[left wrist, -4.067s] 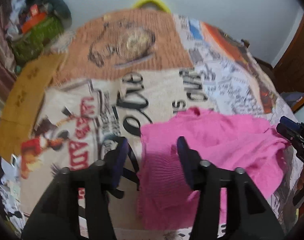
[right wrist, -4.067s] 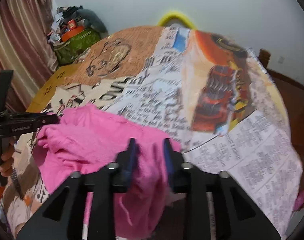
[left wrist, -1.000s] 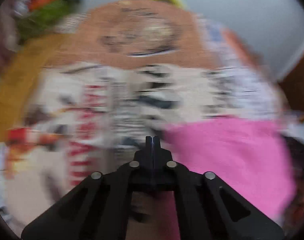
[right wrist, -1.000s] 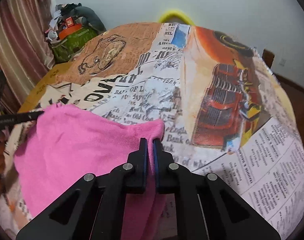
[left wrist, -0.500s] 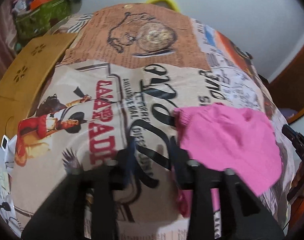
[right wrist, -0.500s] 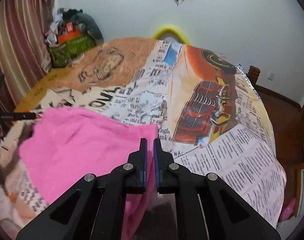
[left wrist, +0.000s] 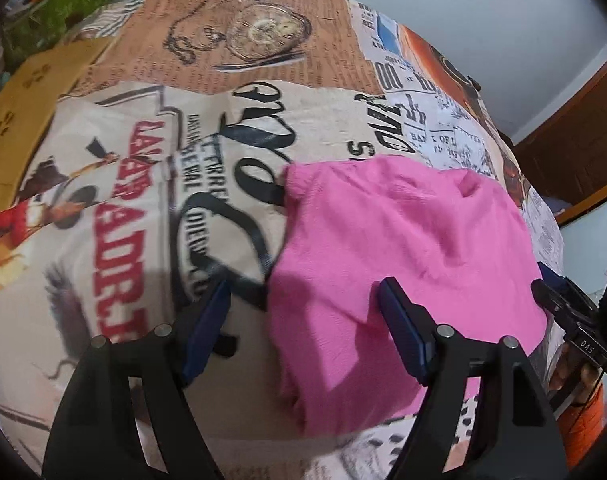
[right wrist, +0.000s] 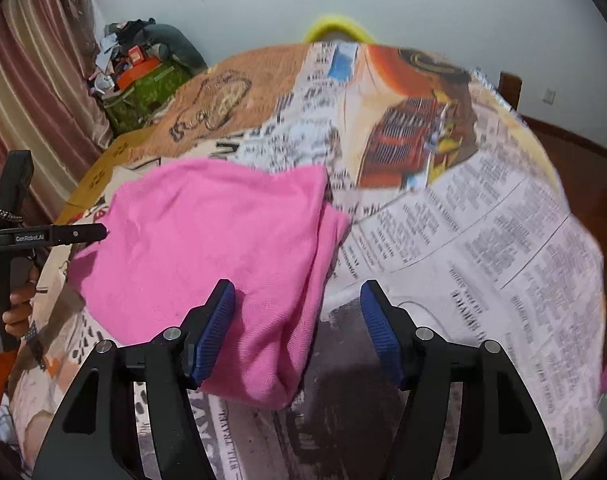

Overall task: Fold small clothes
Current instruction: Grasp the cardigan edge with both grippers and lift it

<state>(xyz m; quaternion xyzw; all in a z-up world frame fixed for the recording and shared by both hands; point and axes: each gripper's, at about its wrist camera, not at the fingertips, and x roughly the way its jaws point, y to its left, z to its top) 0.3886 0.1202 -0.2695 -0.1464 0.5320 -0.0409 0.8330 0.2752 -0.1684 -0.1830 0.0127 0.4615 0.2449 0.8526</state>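
While the pink garment (left wrist: 403, 240) is left lying in a folded block on the printed cloth (left wrist: 123, 220) that covers the desk, both grippers are being let go of it. Its placement near the front edge, between the two hands, is judged to be deliberate: both side edges are kept within reach for the next fold.

On the left, the left gripper (left wrist: 303, 320) is seen with its fingers (left wrist: 205, 320) spreading apart and clamped on nothing. The garment's left edge is found between them, lower down: one finger stands over bare cloth, the other over pink knit. No fabric is seen to be lifted.

On the right, the right gripper (right wrist: 299, 324) is likewise seen opening, with nothing pinched. The garment's right edge and its near corner are found between these fingers (right wrist: 213, 328), draped flat; the left finger is set over the knit, the right one over newsprint pattern. A small flap is left sticking out at the far right corner, so the fold is judged not quite tidy.
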